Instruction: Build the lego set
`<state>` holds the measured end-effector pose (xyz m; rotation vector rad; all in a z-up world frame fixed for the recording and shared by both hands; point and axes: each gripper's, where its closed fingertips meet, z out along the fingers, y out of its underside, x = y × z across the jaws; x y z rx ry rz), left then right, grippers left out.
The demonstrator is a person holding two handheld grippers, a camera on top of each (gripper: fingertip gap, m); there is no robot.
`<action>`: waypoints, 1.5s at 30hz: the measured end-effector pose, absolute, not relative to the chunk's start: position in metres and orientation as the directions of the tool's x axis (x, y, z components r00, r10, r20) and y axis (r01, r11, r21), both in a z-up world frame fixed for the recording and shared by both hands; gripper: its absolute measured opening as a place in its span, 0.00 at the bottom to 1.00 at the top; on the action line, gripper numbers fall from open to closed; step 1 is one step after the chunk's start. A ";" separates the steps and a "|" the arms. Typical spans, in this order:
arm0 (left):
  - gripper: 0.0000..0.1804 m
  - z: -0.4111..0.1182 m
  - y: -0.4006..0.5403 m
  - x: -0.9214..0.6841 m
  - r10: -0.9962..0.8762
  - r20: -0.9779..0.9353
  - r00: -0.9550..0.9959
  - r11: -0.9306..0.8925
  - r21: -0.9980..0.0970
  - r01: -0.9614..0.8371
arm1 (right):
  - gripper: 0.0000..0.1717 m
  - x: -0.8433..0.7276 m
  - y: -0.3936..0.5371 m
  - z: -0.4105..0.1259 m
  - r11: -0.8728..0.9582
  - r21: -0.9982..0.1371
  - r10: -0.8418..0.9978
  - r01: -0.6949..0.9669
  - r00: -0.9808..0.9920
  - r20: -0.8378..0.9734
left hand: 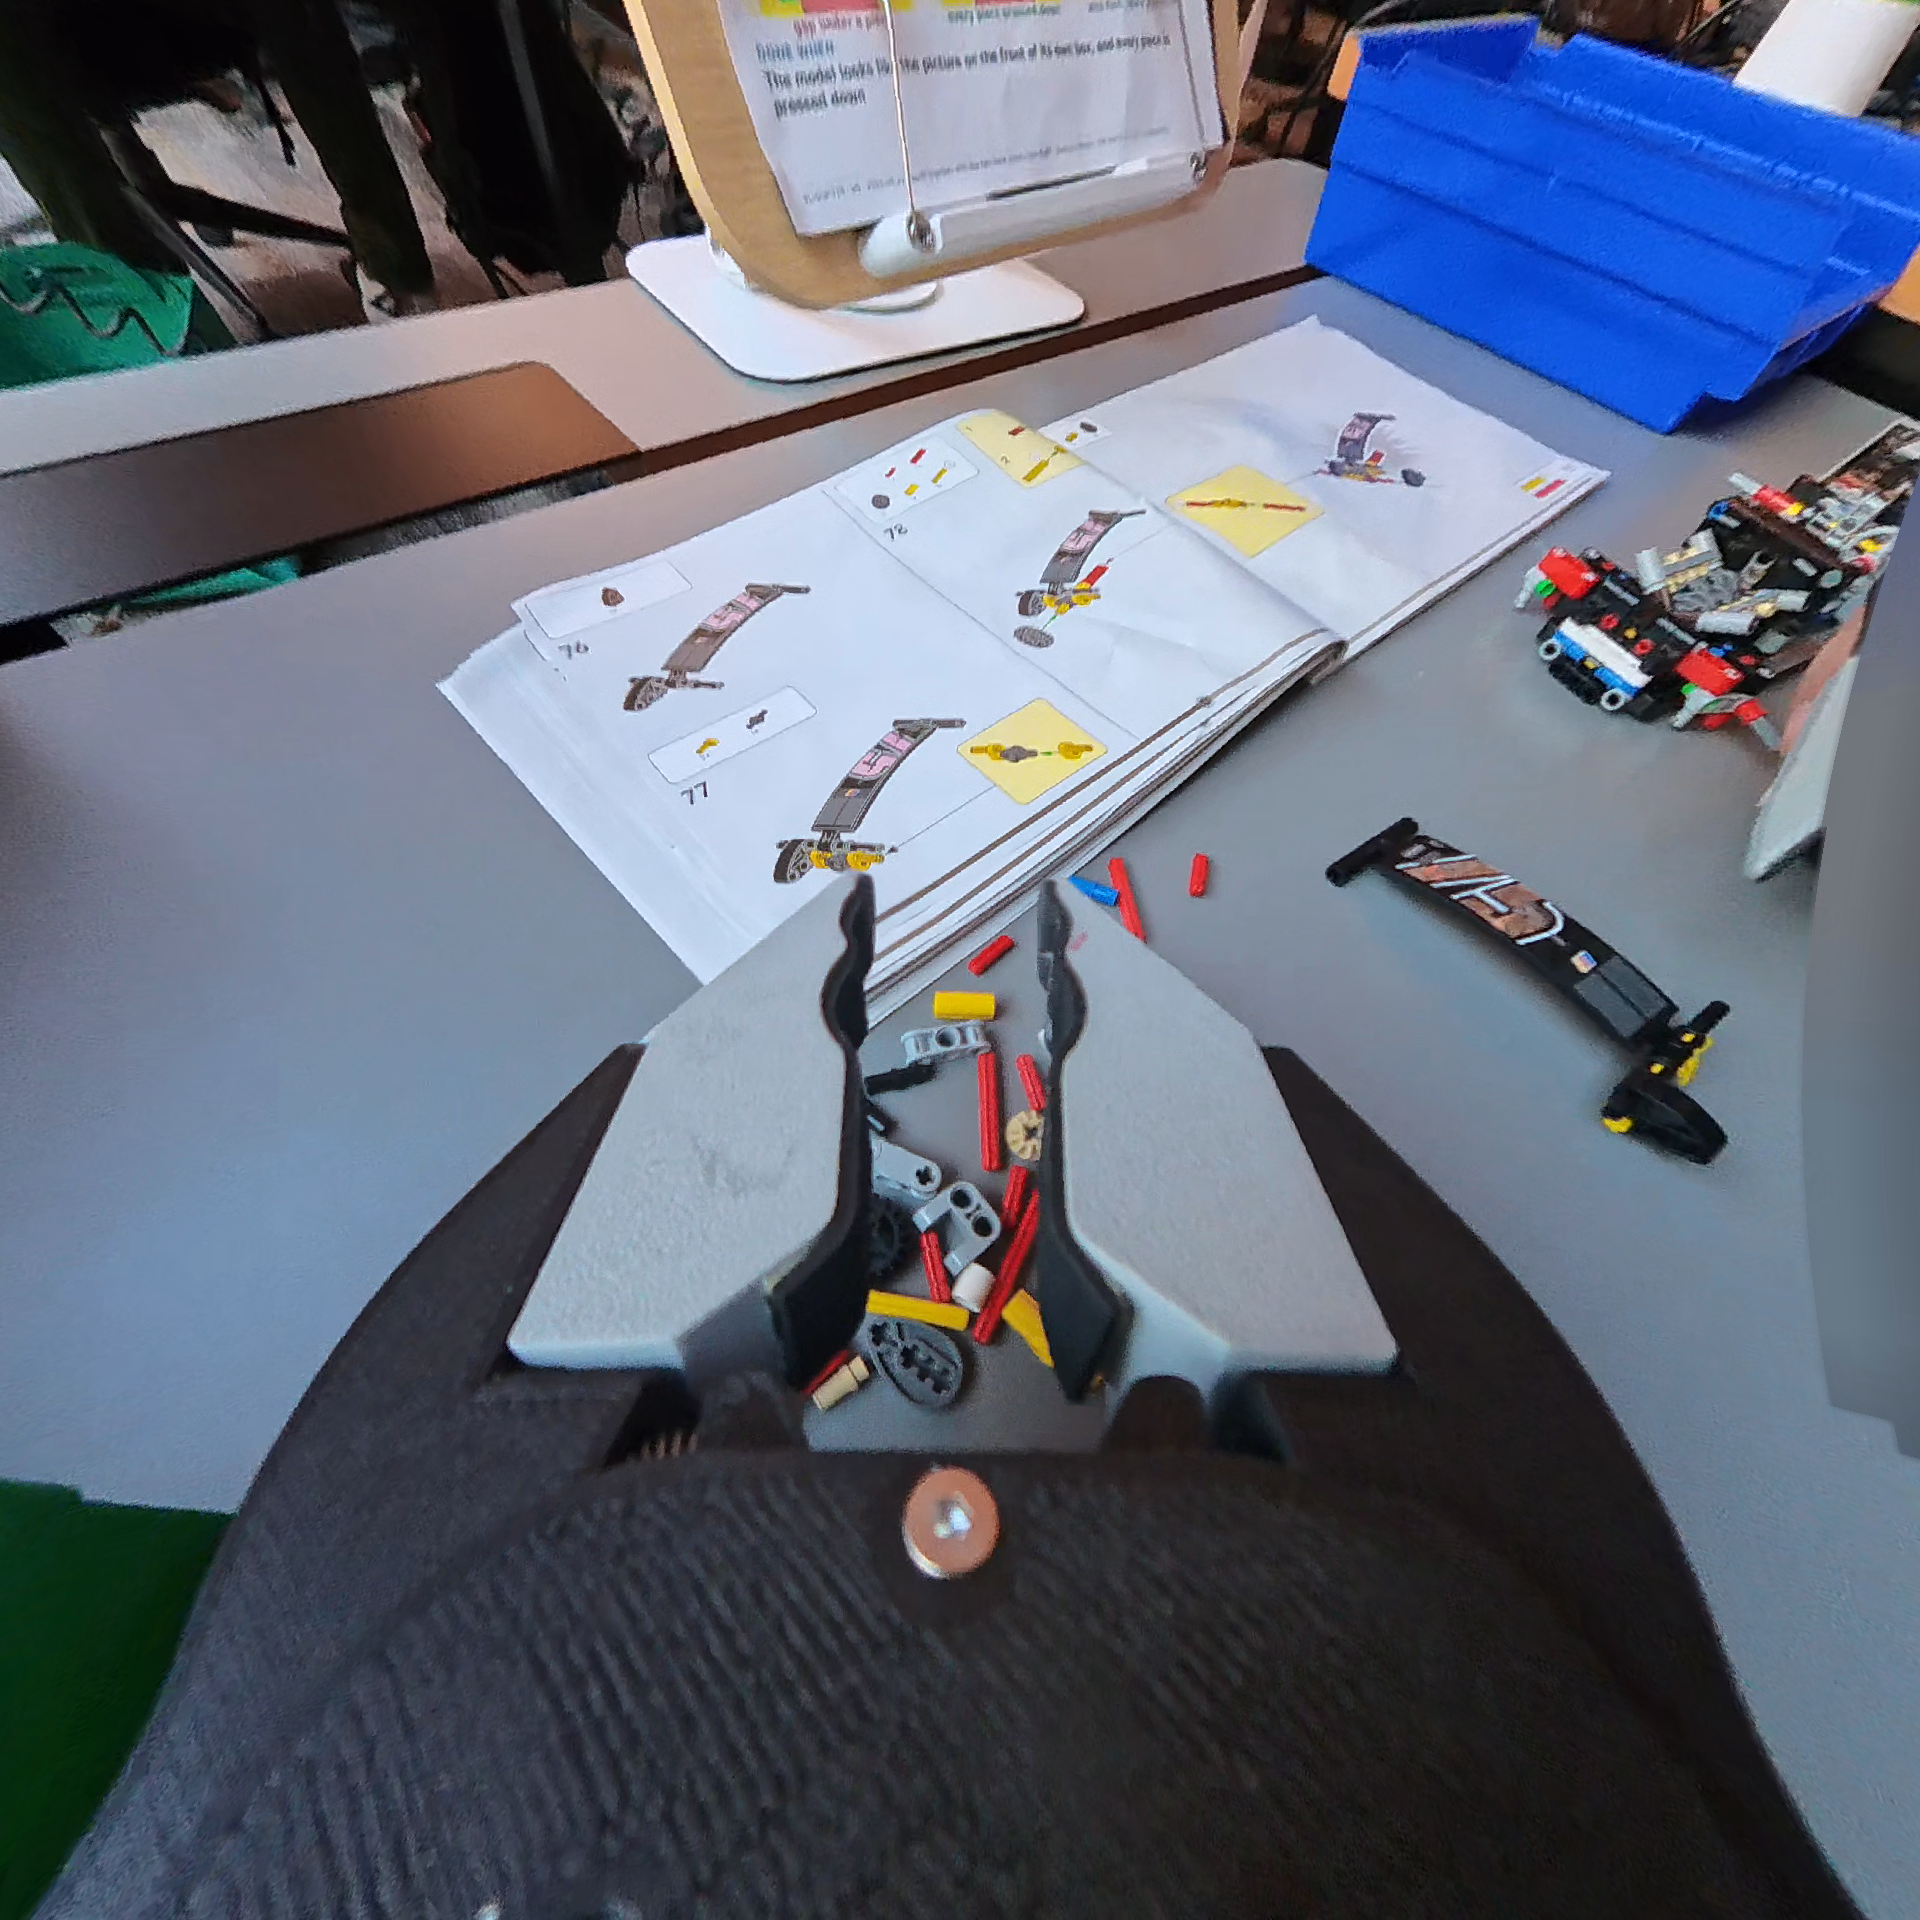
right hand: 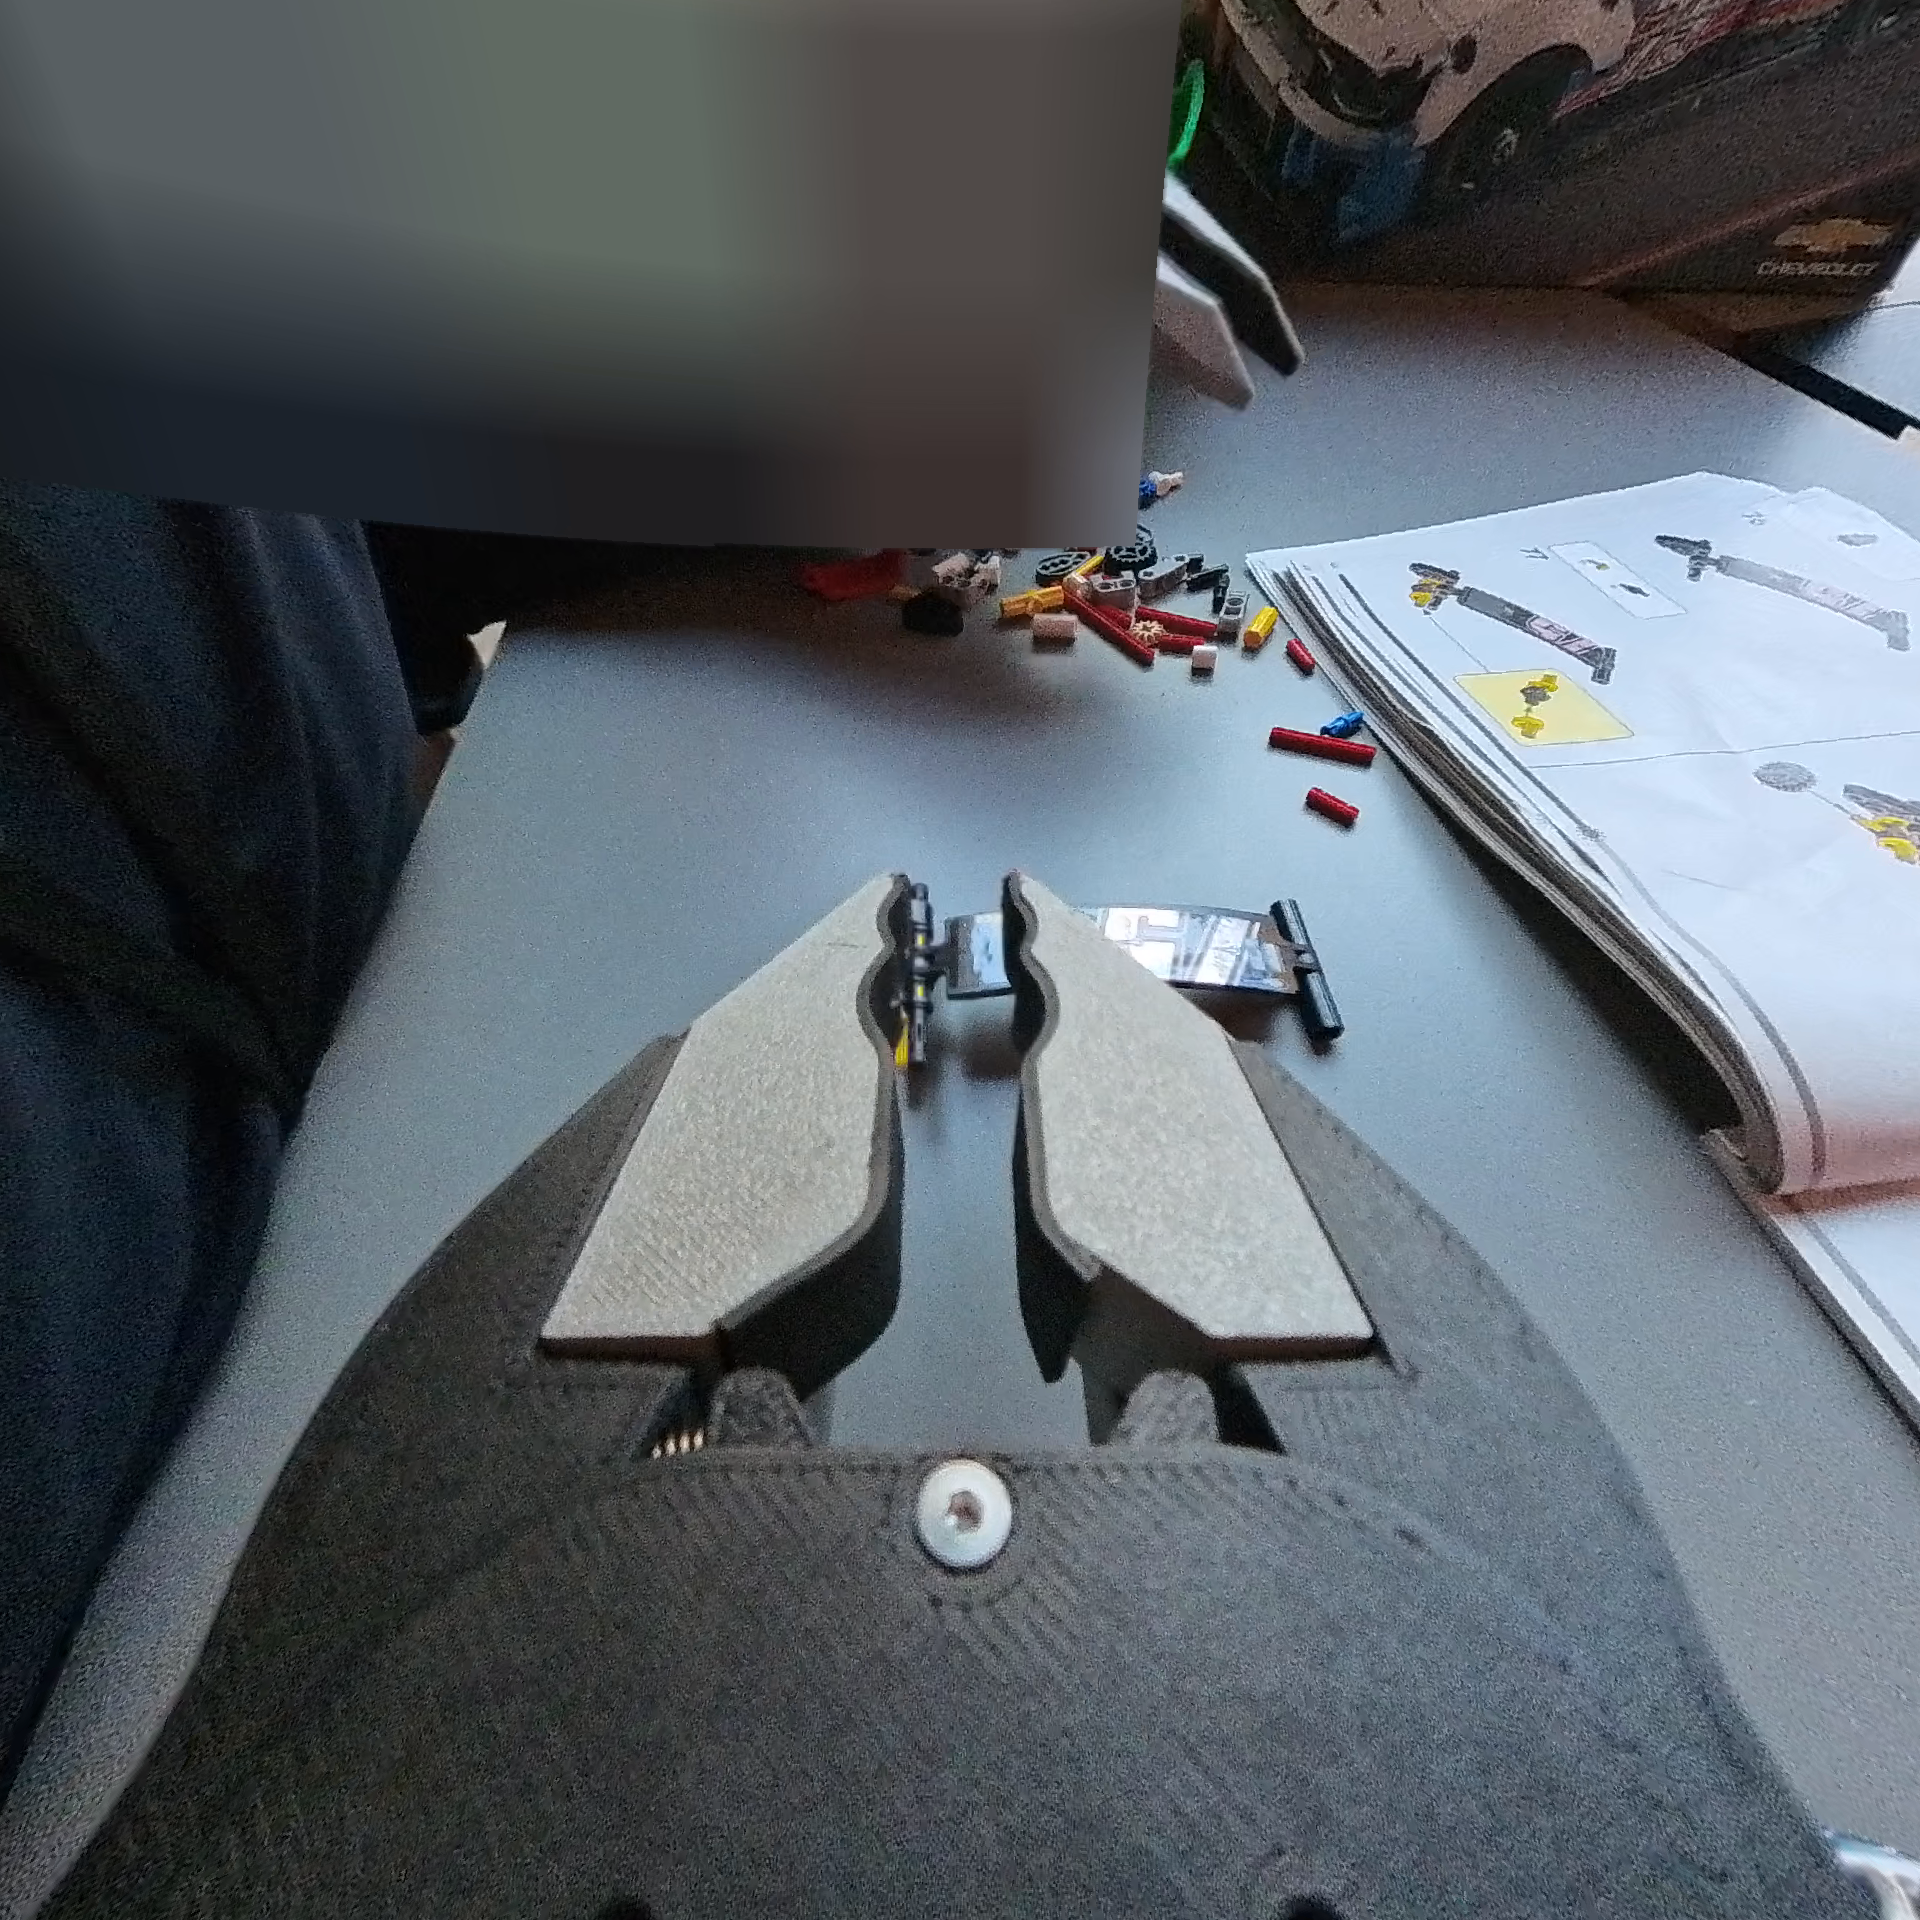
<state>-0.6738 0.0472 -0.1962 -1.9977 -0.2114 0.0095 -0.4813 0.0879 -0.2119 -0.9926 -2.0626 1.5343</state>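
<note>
The right gripper (right hand: pixel 951 894) is held low over the grey table (right hand: pixel 644 810), its jaws partly open and nothing clamped. A curved black panel (right hand: pixel 1195 940) with a printed sticker lies flat on the table, crosswise just beyond the fingertips. Its axle end, black with yellow bits, is seen close against the left-hand pad (right hand: pixel 894 966), while its length runs off to the right behind the other finger. From the left wrist view the panel is seen lying free on the table. Since the panel is thin and lies lengthwise across the gap, a hold across its narrow width is judged firmer than one along its length.

The left gripper (left hand: pixel 956 904) is held open above a heap of loose parts (left hand: pixel 966 1174): red axles, grey connectors, yellow pins, a dark gear. These lie on the table under the gap and none is pinched.

An open instruction booklet (left hand: pixel 935 623) lies just beyond, its near edge close to scattered red pins (left hand: pixel 1127 894). A part-built model car (left hand: pixel 1683 613) stands far right, with a blue bin (left hand: pixel 1610 229) and a document stand (left hand: pixel 935 156) behind. A dark sleeve (right hand: pixel 156 935) crowds the left of the right wrist view.
</note>
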 end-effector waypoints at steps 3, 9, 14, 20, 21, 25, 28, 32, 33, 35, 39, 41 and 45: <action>0.15 -0.192 0.045 -0.674 0.159 0.070 0.985 -0.400 -0.907 0.129 | 0.08 -0.481 0.088 -0.219 0.220 -0.925 0.739 0.310 -0.672 -0.049; 0.15 -0.196 0.044 -0.671 0.156 0.074 0.985 -0.431 -0.892 0.135 | 0.06 -0.482 0.095 -0.221 0.228 -0.918 0.754 0.324 -0.656 -0.044; 0.14 -0.196 0.039 -0.676 0.178 0.040 0.983 -0.446 -0.888 0.117 | 0.06 -0.484 0.105 -0.214 0.144 -0.931 0.774 0.334 -0.625 -0.104; 0.11 -0.214 0.028 -0.684 0.186 0.023 0.982 -0.545 -0.830 0.123 | 0.05 -0.487 0.107 -0.215 0.142 -0.928 0.790 0.345 -0.604 -0.104; 0.11 -0.221 0.026 -0.682 0.168 0.034 0.985 -0.577 -0.807 0.126 | 0.04 -0.487 0.108 -0.216 0.147 -0.926 0.792 0.346 -0.602 -0.099; 0.11 -0.236 0.016 -0.683 0.152 0.028 0.988 -0.657 -0.744 0.122 | 0.04 -0.488 0.108 -0.218 0.149 -0.922 0.793 0.356 -0.600 -0.104; 0.08 -0.232 0.008 -0.686 0.144 0.033 0.989 -0.660 -0.742 0.121 | 0.04 -0.488 0.110 -0.218 0.139 -0.923 0.794 0.358 -0.598 -0.113; 0.06 -0.236 0.003 -0.677 0.096 0.086 0.992 -0.681 -0.721 0.128 | 0.04 -0.489 0.111 -0.217 0.113 -0.924 0.788 0.366 -0.599 -0.141; 0.07 -0.240 0.002 -0.677 0.093 0.073 0.993 -0.701 -0.703 0.117 | 0.04 -0.489 0.111 -0.217 0.108 -0.924 0.786 0.368 -0.600 -0.147; 0.10 -0.250 -0.002 -0.680 0.094 0.028 0.995 -0.742 -0.665 0.089 | 0.04 -0.489 0.112 -0.217 0.098 -0.923 0.783 0.373 -0.601 -0.159; 0.12 -0.268 -0.006 -0.678 0.076 0.005 0.997 -0.800 -0.597 0.064 | 0.04 -0.490 0.112 -0.216 0.090 -0.922 0.780 0.377 -0.602 -0.170; 0.10 -0.268 -0.004 -0.677 0.070 -0.006 0.998 -0.797 -0.601 0.052 | 0.04 -0.490 0.111 -0.217 0.092 -0.921 0.778 0.379 -0.604 -0.171; 0.09 -0.267 -0.003 -0.681 0.078 -0.045 0.996 -0.800 -0.600 0.035 | 0.04 -0.490 0.110 -0.217 0.098 -0.920 0.774 0.380 -0.610 -0.169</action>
